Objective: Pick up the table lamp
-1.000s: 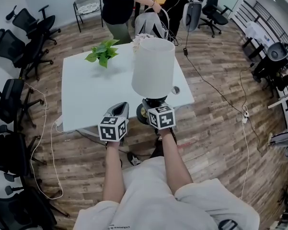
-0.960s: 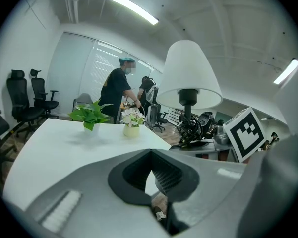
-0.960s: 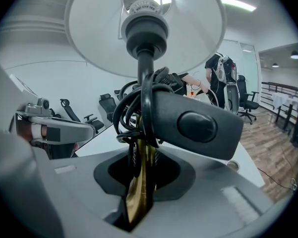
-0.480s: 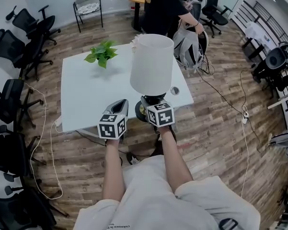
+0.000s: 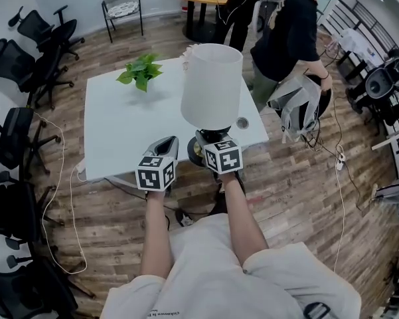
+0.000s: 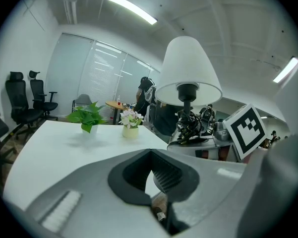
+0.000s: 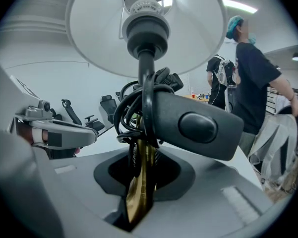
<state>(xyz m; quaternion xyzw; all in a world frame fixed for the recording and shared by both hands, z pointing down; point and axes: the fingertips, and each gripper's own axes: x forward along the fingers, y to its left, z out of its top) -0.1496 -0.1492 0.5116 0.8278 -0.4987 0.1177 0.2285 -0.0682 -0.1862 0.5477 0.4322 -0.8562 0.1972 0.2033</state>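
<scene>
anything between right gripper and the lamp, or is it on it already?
Nothing visible in the way. The right gripper is closed on the brass stem of the table lamp, just below the bundled black cord and its switch. The left gripper sits beside it, empty.

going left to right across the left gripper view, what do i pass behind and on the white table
black office chairs → green plant → small pot of flowers → table lamp → marker cube
</scene>
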